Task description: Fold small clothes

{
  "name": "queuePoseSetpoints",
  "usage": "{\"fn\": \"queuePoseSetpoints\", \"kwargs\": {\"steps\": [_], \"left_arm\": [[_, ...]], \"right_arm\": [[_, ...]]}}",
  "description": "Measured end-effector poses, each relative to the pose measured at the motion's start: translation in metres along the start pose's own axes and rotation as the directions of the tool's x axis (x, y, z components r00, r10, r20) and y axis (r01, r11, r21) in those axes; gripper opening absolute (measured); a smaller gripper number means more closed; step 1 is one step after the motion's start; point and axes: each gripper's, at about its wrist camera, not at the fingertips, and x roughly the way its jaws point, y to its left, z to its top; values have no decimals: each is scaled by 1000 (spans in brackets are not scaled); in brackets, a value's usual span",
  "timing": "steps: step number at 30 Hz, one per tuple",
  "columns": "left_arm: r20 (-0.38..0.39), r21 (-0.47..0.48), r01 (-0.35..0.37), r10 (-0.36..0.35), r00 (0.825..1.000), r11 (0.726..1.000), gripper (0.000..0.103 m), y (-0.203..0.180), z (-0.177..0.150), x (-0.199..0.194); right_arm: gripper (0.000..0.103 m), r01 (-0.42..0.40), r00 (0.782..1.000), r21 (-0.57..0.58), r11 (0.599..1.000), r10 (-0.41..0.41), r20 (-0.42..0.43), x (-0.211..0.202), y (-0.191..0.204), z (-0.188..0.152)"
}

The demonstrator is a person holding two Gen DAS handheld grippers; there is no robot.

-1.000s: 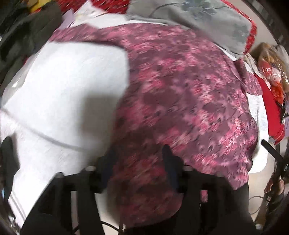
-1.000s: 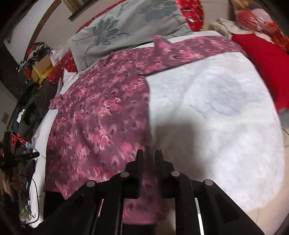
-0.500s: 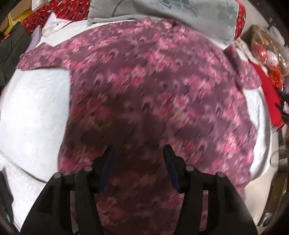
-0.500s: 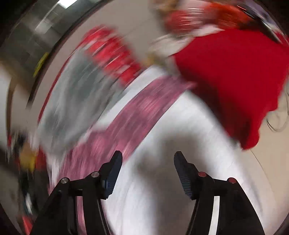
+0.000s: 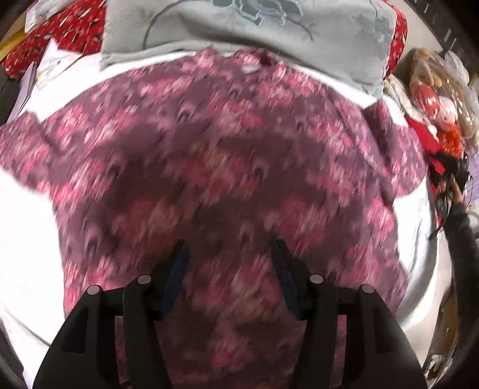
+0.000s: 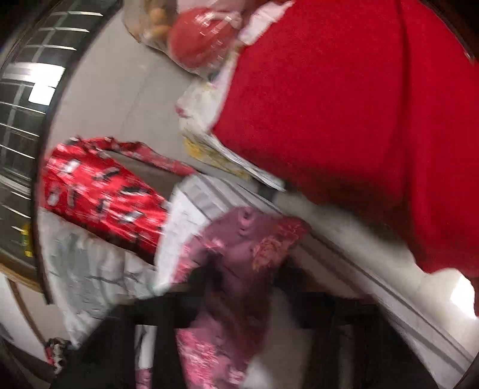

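The right gripper [image 6: 239, 287] is clamped on a bunched fold of the pink floral shirt [image 5: 227, 167]; the left gripper [image 5: 229, 269] hangs with jaws apart and empty above it. The shirt lies spread on the white bed cover [image 5: 27, 245], its collar at the grey pillow [image 5: 239, 27]; a clear bag [image 6: 191, 36] holds red goods

White bed [image 5: 18, 239], grey pillow [image 5: 269, 39]

Black jaws with silver screws; dark sleeve [image 5: 461, 227]
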Motion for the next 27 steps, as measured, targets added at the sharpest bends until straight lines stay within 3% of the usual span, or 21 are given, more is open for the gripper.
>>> {"fn": "queuePoseSetpoints", "kwargs": {"steps": [4, 7, 9, 12, 14, 17, 20, 24, 27], "left_arm": [[53, -10, 45, -44, 998, 999, 56, -11, 28, -1], [84, -35, 77, -74, 994, 996, 62, -16, 43, 2], [84, -58, 82, -77, 993, 995, 66, -16, 48, 13], [26, -101, 52, -49, 998, 993, 66, -11, 53, 39], [4, -131, 55, -55, 998, 990, 66, -5, 53, 50], [47, -146, 102, -96, 994, 984, 66, 1, 55, 41], [70, -187, 167, -156, 985, 968, 66, 15, 61, 35], [106, -219, 199, -179, 978, 955, 66, 31, 68, 22], [106, -220, 191, -171, 979, 957, 66, 48, 66, 22]], "right_arm": [[6, 1, 998, -110, 994, 6, 61, -29, 21, 18], [6, 28, 988, -167, 985, -2, 153, -62, 31, 35], [6, 98, 980, -164, 982, -67, 186, -71, 28, 45], [6, 205, 972, -146, 968, -183, 150, -62, 20, 43], [6, 236, 965, -152, 960, -213, 153, -62, 24, 34], [6, 193, 975, -220, 956, -161, 154, -66, 48, 20], [7, 137, 988, -356, 924, -100, 121, -64, 98, -6], [7, 36, 999, -470, 882, -35, 12, -51, 150, -58], [7, -41, 996, -523, 852, -9, -92, -30, 187, -111]]}}
